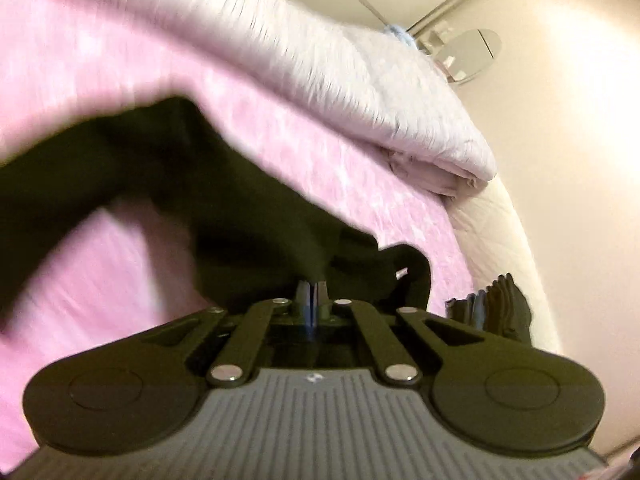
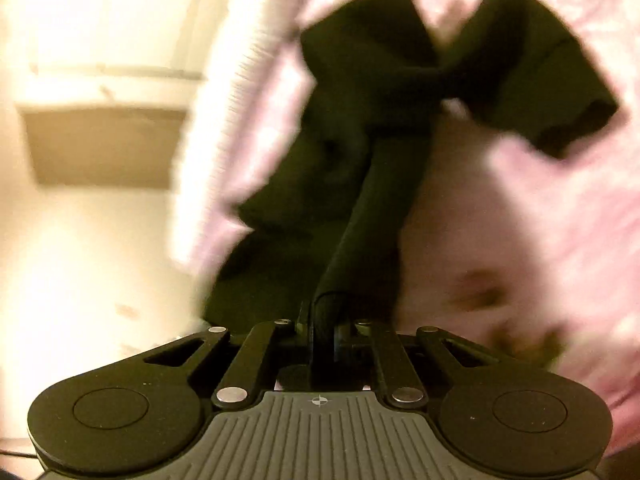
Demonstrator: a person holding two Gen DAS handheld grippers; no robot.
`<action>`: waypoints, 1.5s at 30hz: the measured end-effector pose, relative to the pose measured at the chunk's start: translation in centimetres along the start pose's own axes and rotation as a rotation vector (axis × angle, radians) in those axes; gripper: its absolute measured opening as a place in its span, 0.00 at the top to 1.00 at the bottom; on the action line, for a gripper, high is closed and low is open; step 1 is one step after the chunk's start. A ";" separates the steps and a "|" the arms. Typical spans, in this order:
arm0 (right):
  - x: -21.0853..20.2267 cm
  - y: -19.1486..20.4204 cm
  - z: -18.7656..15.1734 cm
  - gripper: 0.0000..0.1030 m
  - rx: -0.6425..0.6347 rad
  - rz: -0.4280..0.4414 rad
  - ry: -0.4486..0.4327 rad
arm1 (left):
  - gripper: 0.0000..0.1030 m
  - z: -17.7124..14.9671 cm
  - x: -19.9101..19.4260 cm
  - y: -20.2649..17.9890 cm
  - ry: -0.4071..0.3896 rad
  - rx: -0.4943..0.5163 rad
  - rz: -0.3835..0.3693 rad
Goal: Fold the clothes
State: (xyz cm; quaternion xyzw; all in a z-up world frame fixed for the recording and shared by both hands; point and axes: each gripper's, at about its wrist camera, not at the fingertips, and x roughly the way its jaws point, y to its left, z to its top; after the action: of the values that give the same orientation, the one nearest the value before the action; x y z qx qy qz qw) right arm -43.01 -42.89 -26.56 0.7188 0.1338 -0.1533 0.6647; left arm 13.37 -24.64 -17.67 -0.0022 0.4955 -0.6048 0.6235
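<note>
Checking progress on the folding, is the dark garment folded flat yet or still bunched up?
Still bunched. The dark garment hangs twisted between the left gripper and right gripper, both shut on it above the pink sheet.

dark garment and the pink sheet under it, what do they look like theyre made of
Dark garment: looks like a soft matte knit, maybe cotton jersey. It drapes limply, bunches where the right gripper pinches it, and shows no sheen. Blur hides the weave.

Pink sheet: seems a thin woven or jersey bedding fabric, matte, with a faint mottled pattern and shallow wrinkles. The exact fibre can't be told.
</note>
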 end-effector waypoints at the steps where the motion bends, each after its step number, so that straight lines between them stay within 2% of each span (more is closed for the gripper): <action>1: -1.2 0.5 -0.5 0.91 0.046 0.034 -0.025 | 1.00 1.0 -2.5 -0.5 -0.024 0.039 0.052; 2: -2.3 0.6 -0.9 0.91 0.077 -0.004 -0.052 | 1.00 1.8 -4.9 -0.9 -0.041 0.078 0.128; 4: -4.3 0.1 -1.7 0.90 0.125 -0.156 -0.108 | 1.00 -0.4 -5.0 0.5 -0.010 0.066 0.183; 6: -4.1 -0.8 -2.7 0.82 0.052 -0.339 -0.084 | 0.97 -3.7 -3.8 2.4 0.040 0.029 0.211; 9: -3.1 -2.2 -4.1 0.81 -0.098 -0.621 -0.021 | 0.81 -8.6 -2.1 5.2 0.115 -0.026 0.252; 10: -2.9 -2.8 -4.5 0.81 -0.113 -0.649 -0.024 | 0.80 -10.3 -1.6 6.2 0.140 -0.044 0.266; 11: -2.7 -3.5 -4.7 0.81 -0.103 -0.635 -0.043 | 0.80 -11.9 -1.0 7.2 0.165 -0.063 0.280; 12: -2.4 -4.1 -4.8 0.74 -0.089 -0.616 -0.062 | 0.80 -13.6 -0.4 8.1 0.190 -0.081 0.294; 13: -2.1 -4.8 -4.9 0.63 -0.075 -0.598 -0.082 | 0.80 -15.2 0.2 9.1 0.215 -0.099 0.307; 14: -1.9 -5.3 -4.9 0.32 -0.070 -0.596 -0.092 | 0.80 -16.9 0.7 10.0 0.240 -0.118 0.321; 15: -1.6 -5.6 -4.8 0.15 -0.081 -0.598 -0.096 | 0.78 -17.8 1.2 10.7 0.240 -0.148 0.323; 16: -1.2 -6.0 -4.6 0.13 -0.096 -0.600 -0.099 | 0.74 -18.1 1.7 11.2 0.220 -0.186 0.317; 20: 1.3 -7.5 -3.8 0.13 -0.156 -0.606 -0.110 | 0.65 -19.4 3.6 13.1 0.139 -0.339 0.292; 21: 1.9 -7.9 -3.6 0.13 -0.171 -0.607 -0.113 | 0.59 -19.4 4.1 13.3 0.123 -0.353 0.283; 22: 2.5 -8.2 -3.4 0.14 -0.186 -0.608 -0.116 | 0.58 -19.4 4.5 13.3 0.111 -0.348 0.273; 23: 3.1 -8.6 -3.2 0.14 -0.201 -0.610 -0.119 | 0.63 -19.3 4.8 13.1 0.107 -0.330 0.276; 24: 3.7 -8.5 -3.1 0.16 -0.229 -0.613 -0.109 | 0.87 -18.9 4.7 12.8 0.113 -0.308 0.286; 25: 4.3 -8.2 -3.2 0.30 -0.266 -0.617 -0.093 | 0.93 -18.4 4.3 12.3 0.121 -0.290 0.295; 26: 4.6 -7.9 -3.3 0.88 -0.274 -0.602 -0.072 | 0.94 -17.8 3.9 11.9 0.129 -0.272 0.303; 29: 4.3 -6.1 -4.1 0.88 -0.280 -0.543 -0.012 | 0.95 -17.0 0.5 10.3 0.140 -0.216 0.354; 32: 2.9 -5.6 -4.9 0.88 -0.235 -0.555 0.015 | 0.93 -16.2 -3.2 8.5 0.149 -0.159 0.409; 34: 2.2 -6.2 -4.9 0.85 -0.180 -0.598 0.045 | 0.91 -17.0 -2.8 8.7 0.255 -0.157 0.466; 35: 2.4 -7.2 -4.5 0.74 -0.132 -0.650 0.076 | 0.91 -17.4 -1.6 8.5 0.325 -0.130 0.497; 36: 2.6 -7.4 -3.9 0.57 -0.113 -0.710 0.084 | 0.91 -17.6 -0.7 7.9 0.372 -0.075 0.523; 37: 2.8 -7.2 -3.2 0.48 -0.110 -0.774 0.081 | 0.90 -17.4 -0.3 6.7 0.391 0.001 0.542; 38: 3.0 -6.1 -2.4 0.36 -0.150 -0.823 0.066 | 0.89 -16.9 -0.3 5.7 0.387 0.063 0.564; 40: 3.4 -3.3 -1.1 0.33 -0.290 -0.851 0.015 | 0.86 -15.2 -1.1 5.3 0.313 0.079 0.590; 42: 4.0 -1.1 0.3 0.33 -0.376 -0.839 -0.015 | 0.79 -13.5 -2.0 5.4 0.227 0.071 0.608; 43: 4.5 -0.6 1.1 0.33 -0.371 -0.819 -0.022 | 0.75 -12.5 -2.4 5.9 0.176 0.033 0.605; 45: 5.4 -0.1 2.5 0.33 -0.331 -0.768 -0.041 | 0.70 -10.7 -3.3 8.4 0.048 -0.135 0.569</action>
State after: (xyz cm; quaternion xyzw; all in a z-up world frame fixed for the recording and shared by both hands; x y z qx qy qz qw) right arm -38.17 -45.40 -28.96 0.4969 0.4016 -0.3810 0.6683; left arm 13.79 -13.47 -26.20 0.1097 0.5299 -0.3714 0.7545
